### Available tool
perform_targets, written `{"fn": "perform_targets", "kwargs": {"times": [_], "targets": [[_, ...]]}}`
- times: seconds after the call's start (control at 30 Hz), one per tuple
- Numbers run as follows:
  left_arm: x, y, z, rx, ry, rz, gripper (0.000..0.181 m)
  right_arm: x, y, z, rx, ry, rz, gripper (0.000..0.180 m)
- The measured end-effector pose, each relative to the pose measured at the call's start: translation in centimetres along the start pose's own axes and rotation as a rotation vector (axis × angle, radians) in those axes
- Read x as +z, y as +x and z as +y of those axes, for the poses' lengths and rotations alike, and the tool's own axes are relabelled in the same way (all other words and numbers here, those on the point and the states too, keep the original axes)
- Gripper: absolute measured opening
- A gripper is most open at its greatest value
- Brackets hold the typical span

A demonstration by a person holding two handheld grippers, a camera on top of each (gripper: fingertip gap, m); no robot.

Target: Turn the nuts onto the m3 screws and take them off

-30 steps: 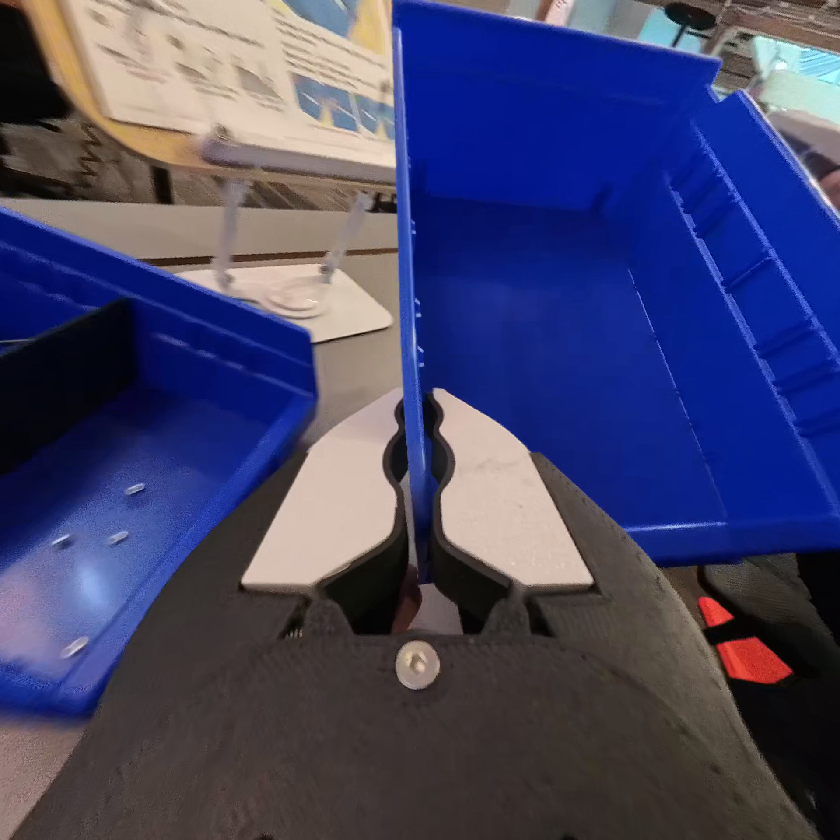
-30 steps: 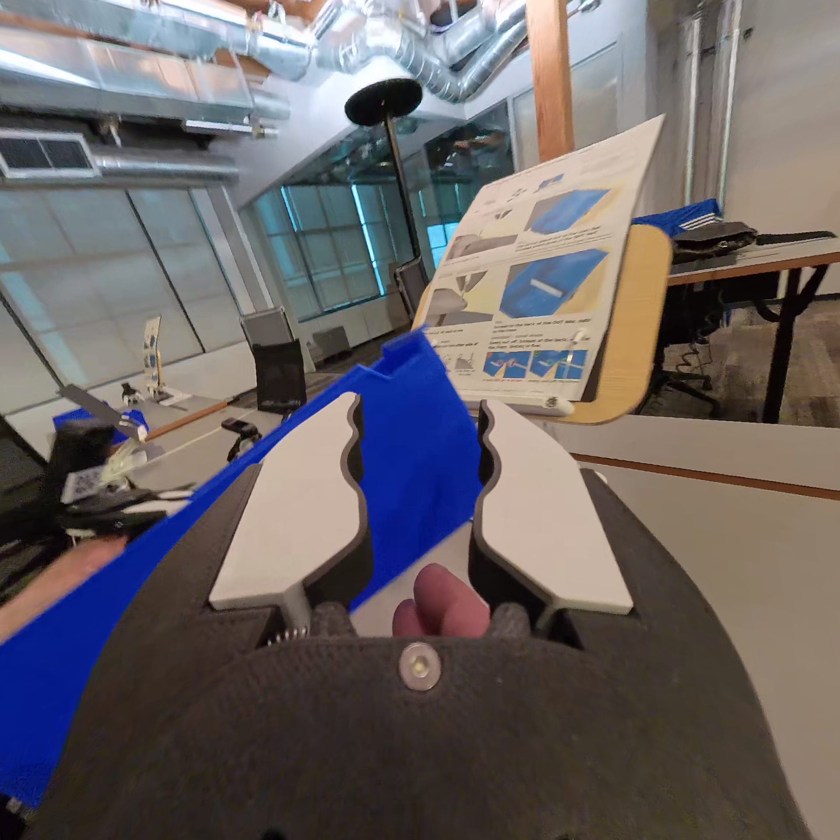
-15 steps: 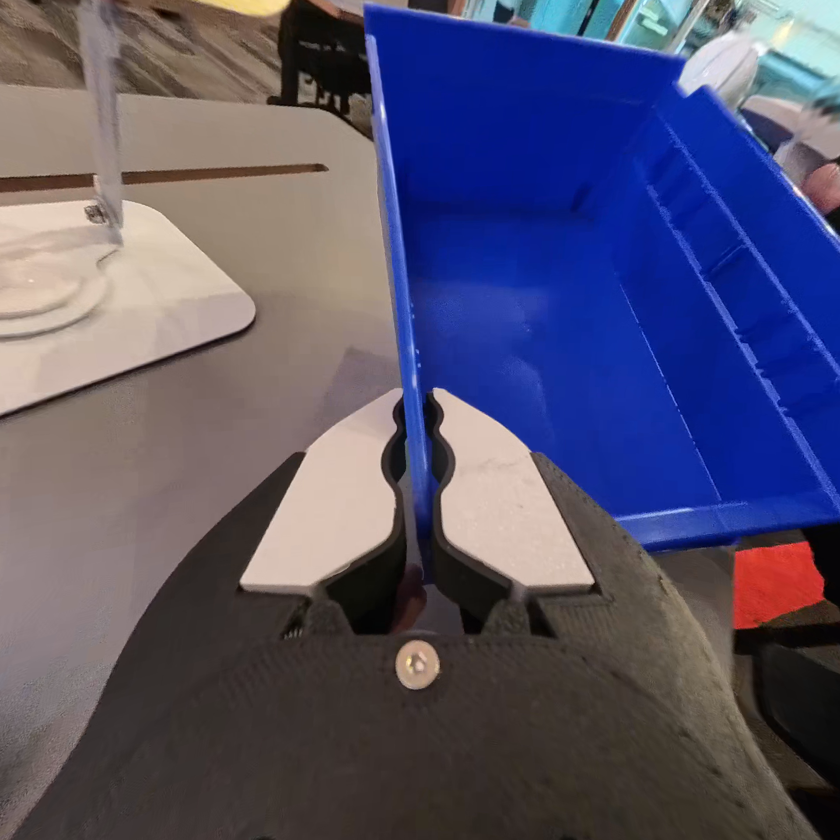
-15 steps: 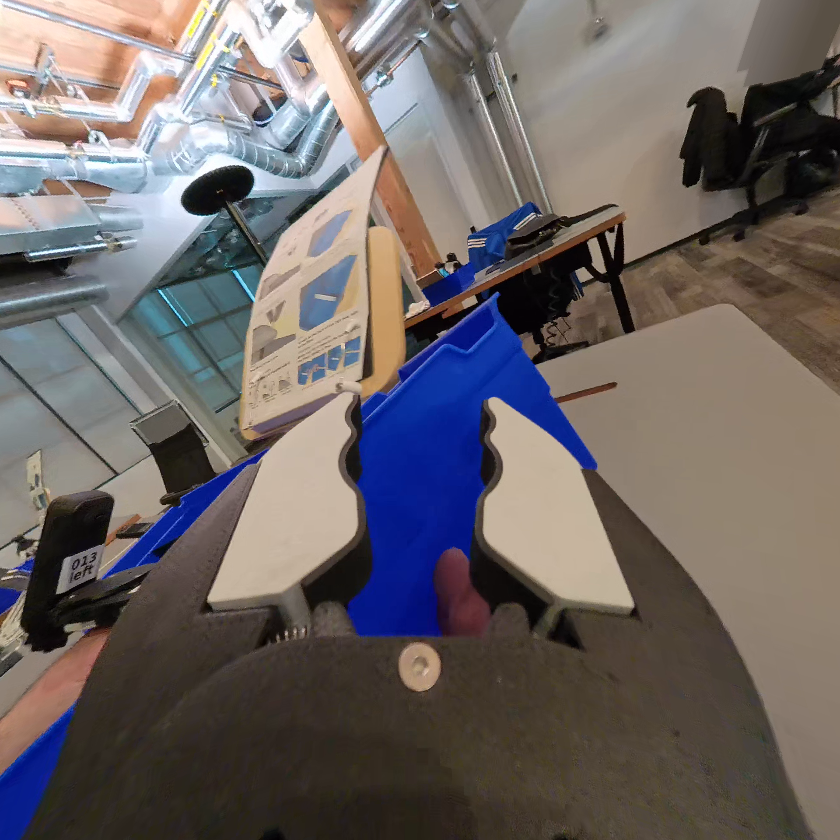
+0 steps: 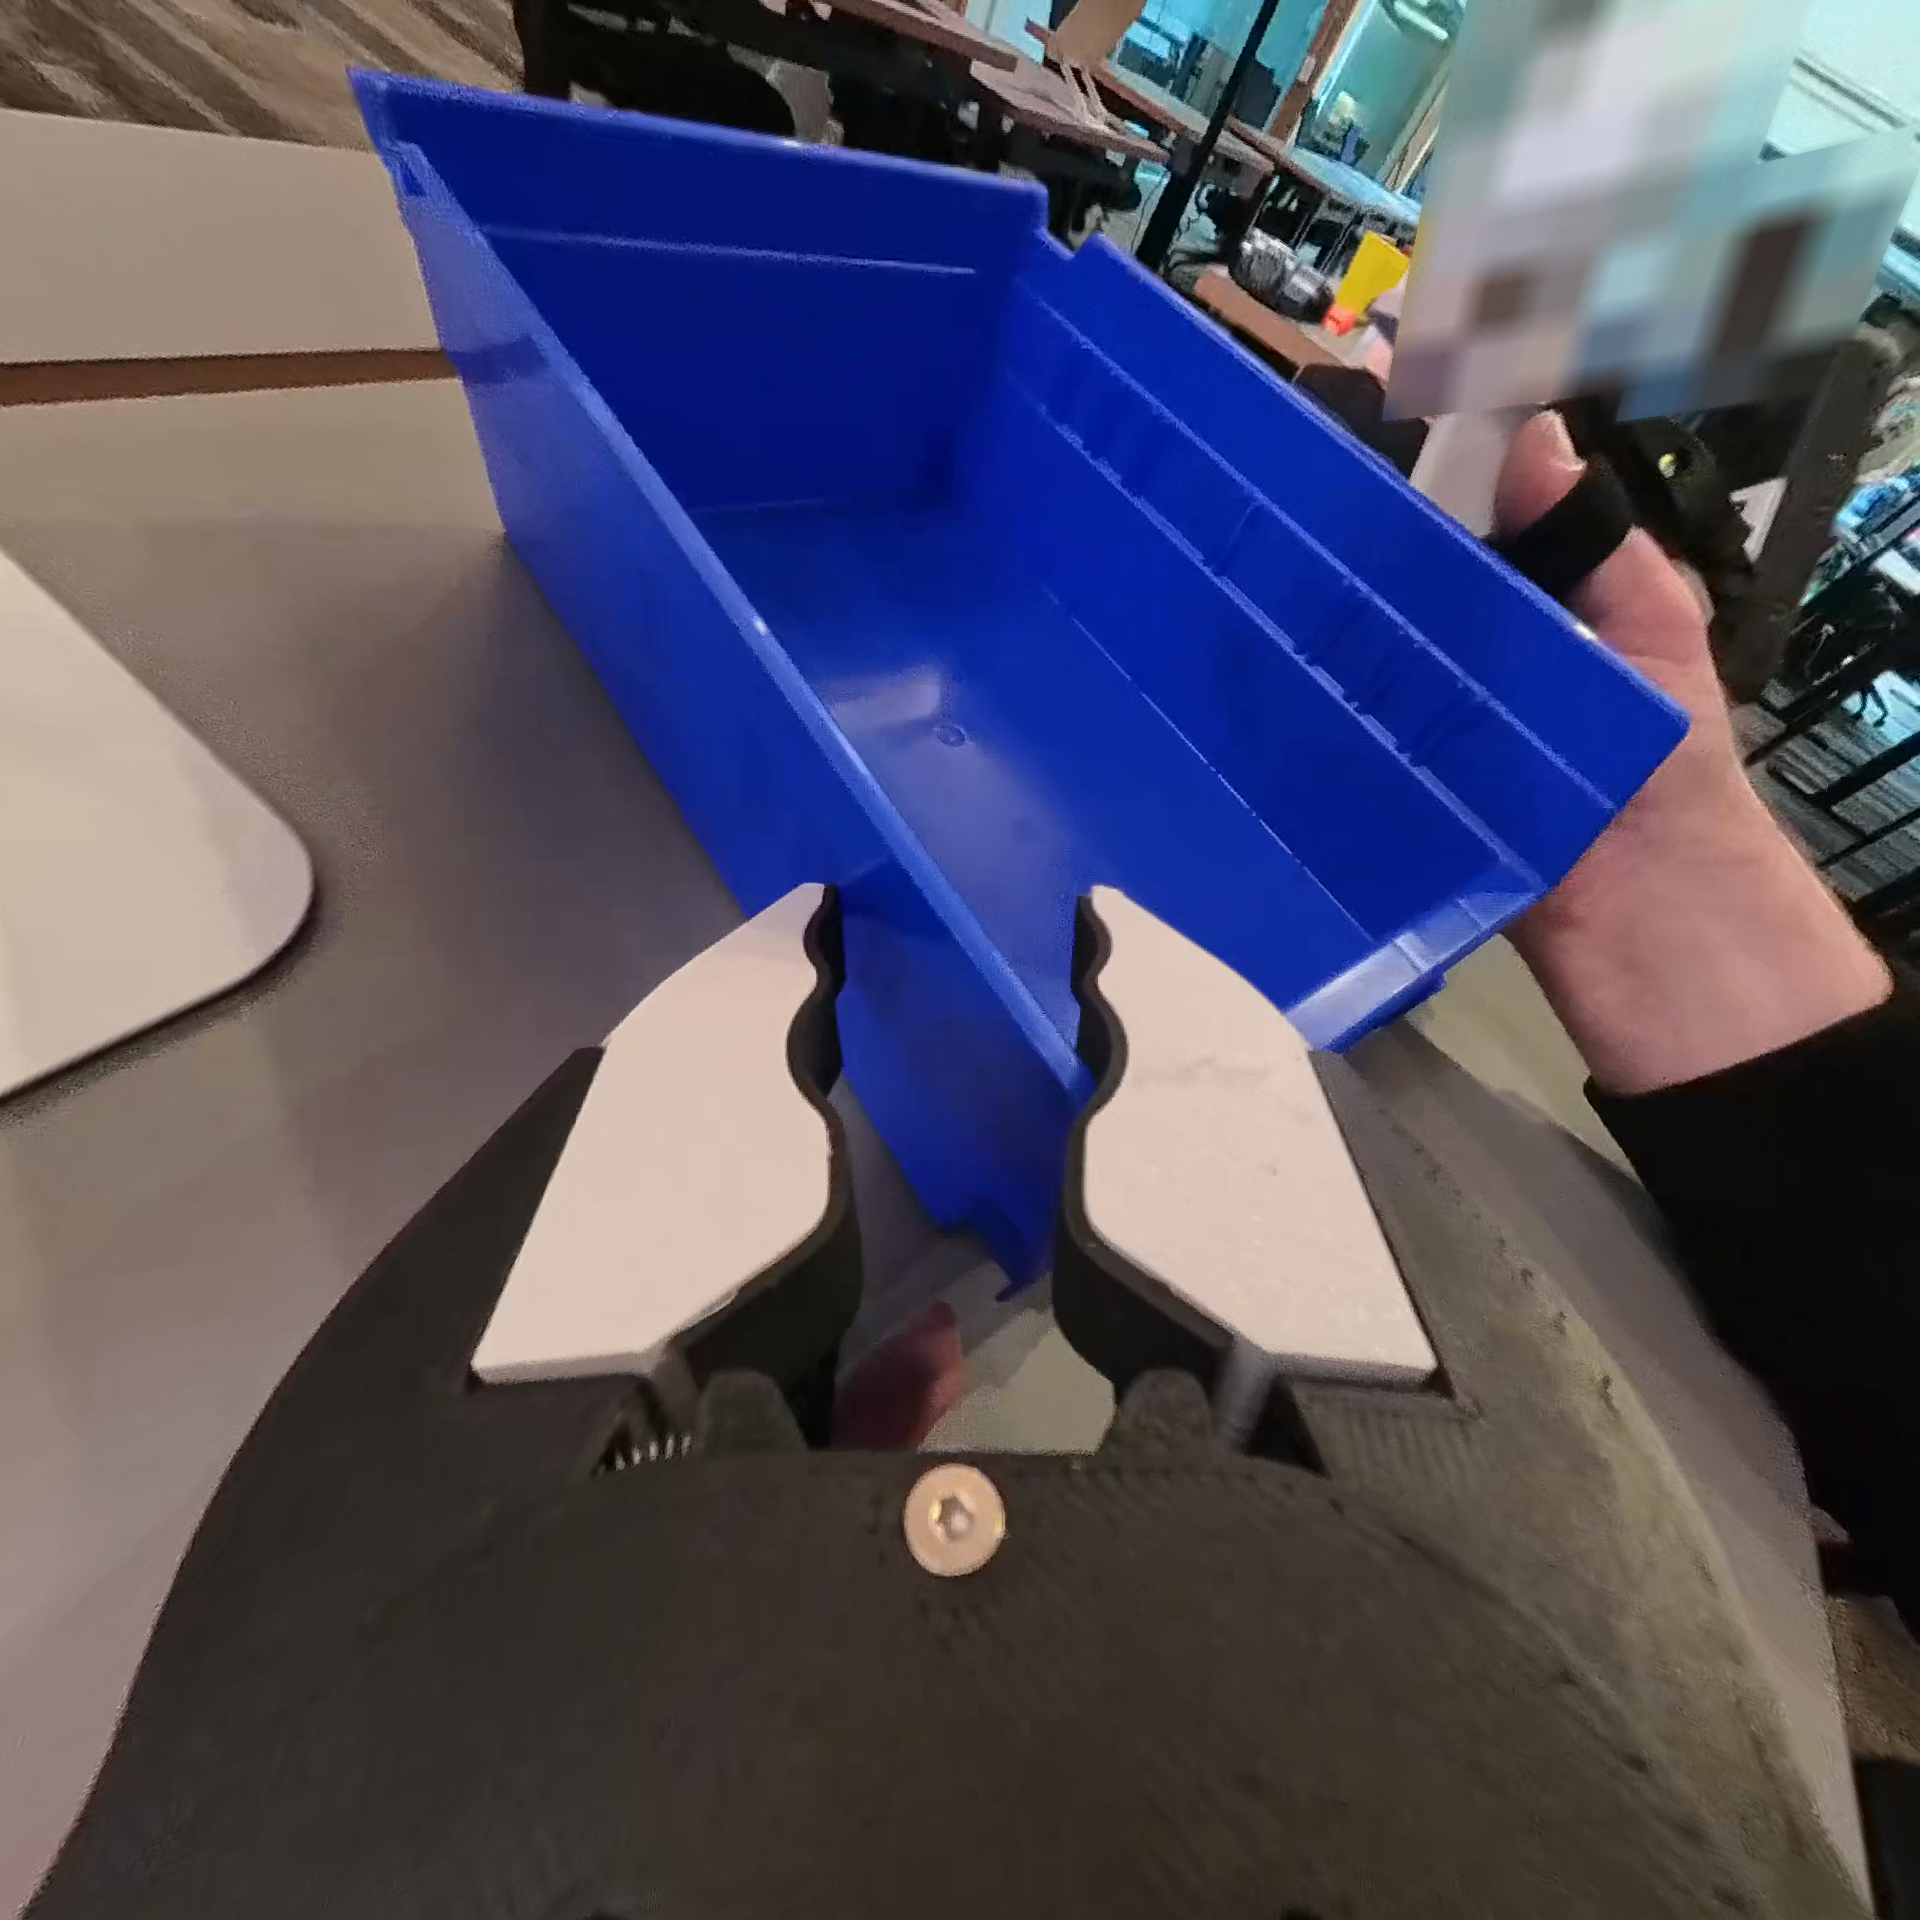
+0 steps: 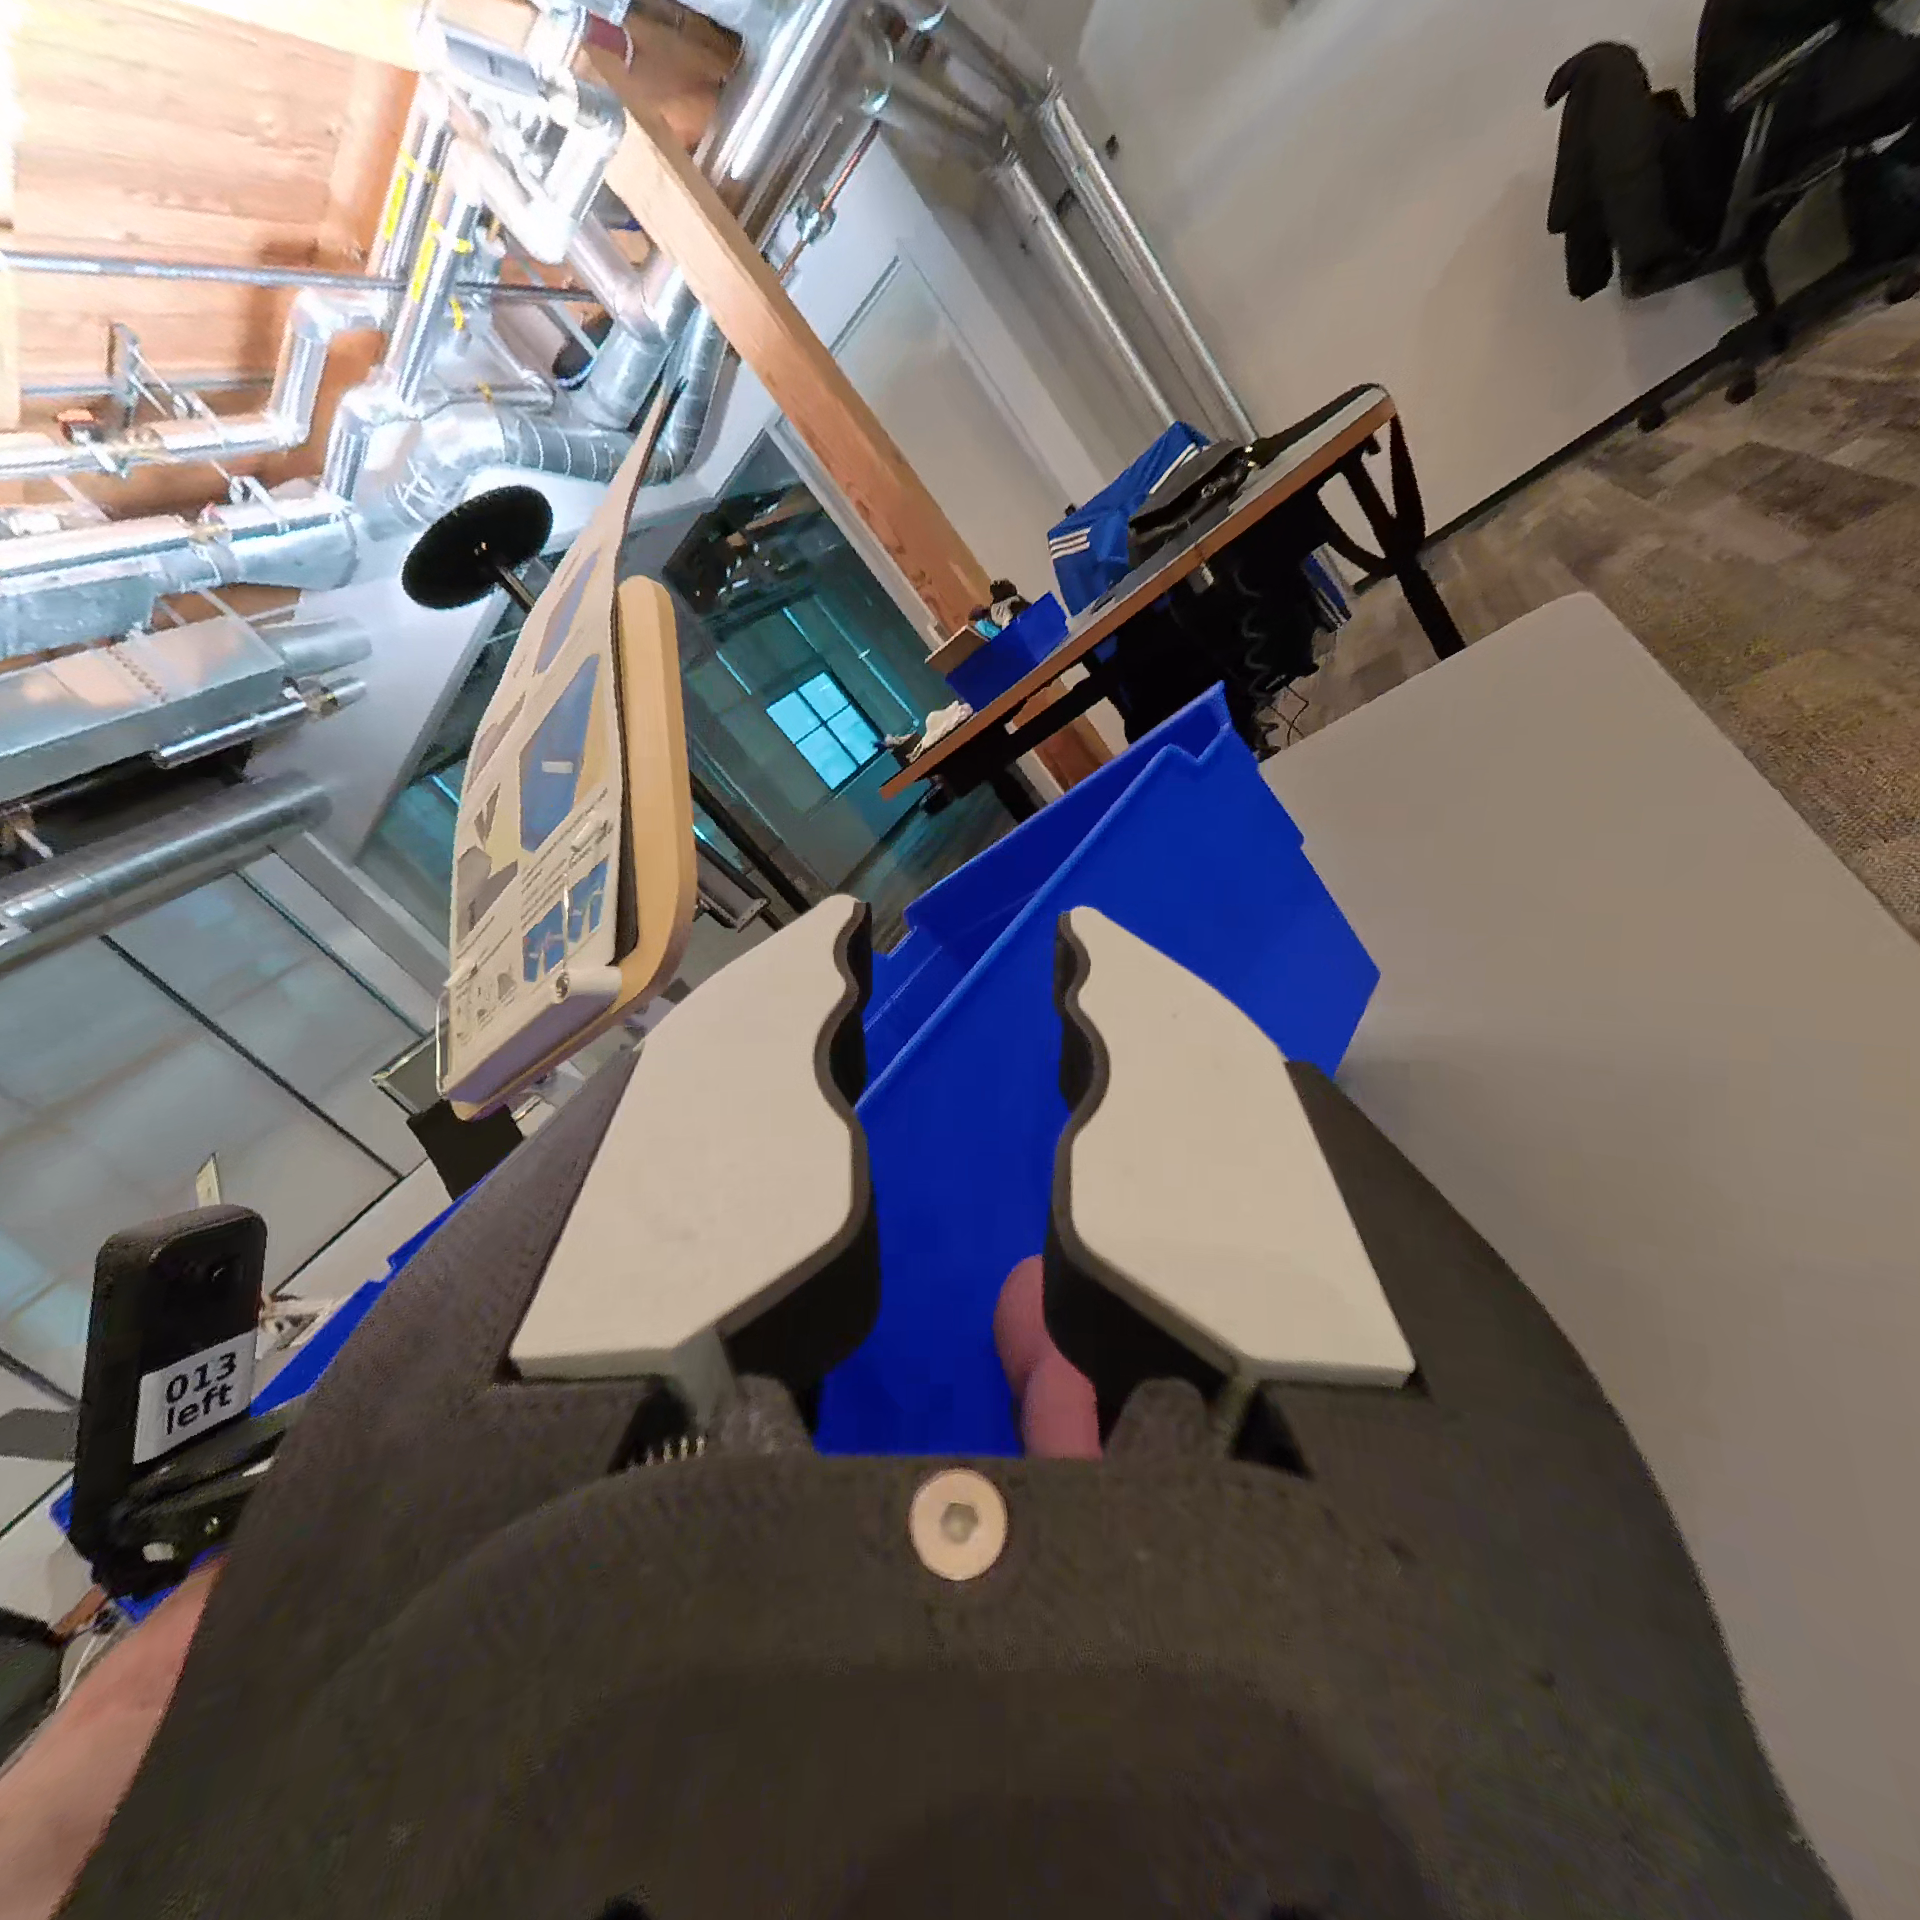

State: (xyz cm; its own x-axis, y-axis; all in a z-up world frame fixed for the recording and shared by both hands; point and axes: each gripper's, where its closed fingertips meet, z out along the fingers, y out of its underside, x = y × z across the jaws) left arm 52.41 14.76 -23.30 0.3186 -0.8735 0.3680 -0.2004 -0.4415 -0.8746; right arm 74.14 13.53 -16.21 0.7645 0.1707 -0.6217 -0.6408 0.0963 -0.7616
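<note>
No nuts or screws can be made out in either view. Blue bin (image 5: 1039,644), open-topped, interior bare, sits tilted over the grey surface (image 5: 312,644).

Left tongs (image 5: 951,914): jaws parted, straddling the bin's near side wall; the wall's rim runs close along the right finger (image 5: 1205,1164). Whether the fingers touch the wall cannot be told; not clamped on it.

A bare hand (image 5: 1662,831) with a dark sleeve lies against the bin's far side wall, a black band around one finger.

Right tongs (image 6: 961,935): jaws parted, nothing between them; blue bin (image 6: 1143,935) shows through the gap, behind them. A fingertip shows at the base of the gap.

Rounded white base plate (image 5: 114,862) rests on the surface, left of the bin. Wooden board with an illustrated sheet (image 6: 561,831) stands left of the bin, seen nearly edge-on. A black device with a white sticker (image 6: 171,1382) is at the lower left of the right wrist view.
</note>
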Motion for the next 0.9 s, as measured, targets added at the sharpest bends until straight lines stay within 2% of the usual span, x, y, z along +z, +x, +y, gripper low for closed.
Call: {"fn": "perform_targets", "kwargs": {"times": [0.03, 0.13, 0.43, 0.57, 0.7, 0.8, 0.9], "targets": [[0.5, 0.0, -0.3, -0.017, 0.021, 0.009, 0.043, 0.4, 0.5, -0.2, 0.007, -0.01, -0.007, 0.032], [1.9, -0.3, -1.1, -0.065, 0.064, 0.021, 0.046, 1.7, 2.6, -0.6, 0.063, -0.035, -0.027, 0.037], [5.9, -0.4, -3.2, -0.092, 0.089, 0.069, 0.063, 7.7, 8.6, -1.3, 0.11, -0.122, -0.068, 0.031], [5.3, -1.3, -4.2, -0.134, 0.108, 0.087, 0.062, 8.9, 8.9, -2.1, 0.0, -0.166, -0.056, 0.03], [0.3, -0.9, -5.0, 0.031, 0.179, -0.006, 0.066, 7.9, 7.6, -4.4, -0.21, -0.133, 0.03, 0.031], [-5.8, -0.5, -5.4, 0.157, 0.233, -0.093, 0.064, 6.6, 5.7, -5.7, -0.428, -0.149, 0.121, 0.036], [-13.3, -1.1, -5.1, 0.243, 0.267, -0.207, 0.061, 5.1, 0.2, -7.1, -0.614, -0.101, 0.107, 0.034]]}}
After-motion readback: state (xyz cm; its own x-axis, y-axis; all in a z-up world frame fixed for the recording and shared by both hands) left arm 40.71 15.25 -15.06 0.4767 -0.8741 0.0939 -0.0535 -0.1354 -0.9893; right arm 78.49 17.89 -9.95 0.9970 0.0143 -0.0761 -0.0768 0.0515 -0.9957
